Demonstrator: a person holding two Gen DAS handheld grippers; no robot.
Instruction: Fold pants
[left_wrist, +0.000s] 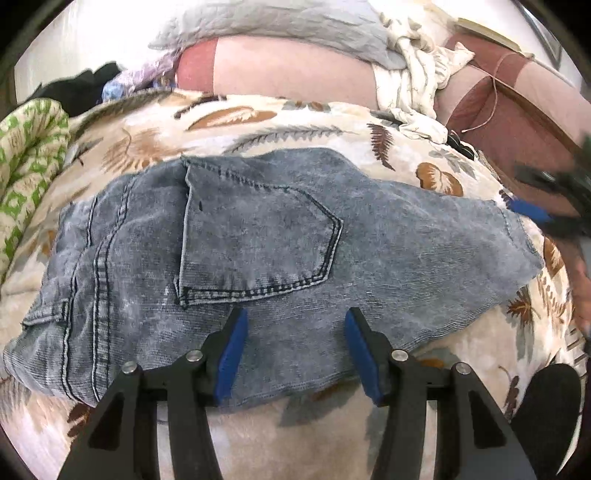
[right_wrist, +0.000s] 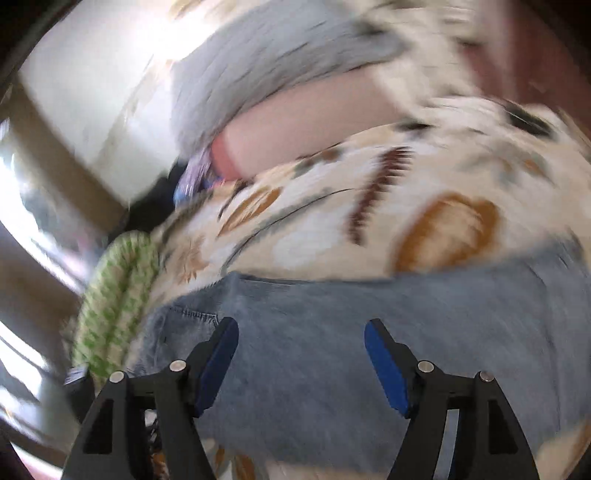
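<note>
A green patterned cloth (left_wrist: 29, 155) lies at far left; the jeans (left_wrist: 258, 236) spread across the frame's middle on a leaf-print blanket (left_wrist: 258, 122). The left tool (left_wrist: 295, 314) hovers open, holding nothing; the right tool (right_wrist: 301, 325), blurred, is open too

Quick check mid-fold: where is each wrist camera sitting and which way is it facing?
Left wrist: on the left gripper, low over the denim pants, facing across the bed; open jaws show, right gripper at right edge.
Right wrist: on the right gripper, blurred, over the pants' far part; open jaws show.
Shared: pants, leaf-print blanket, green-patterned cloth, grey pillow.
</note>
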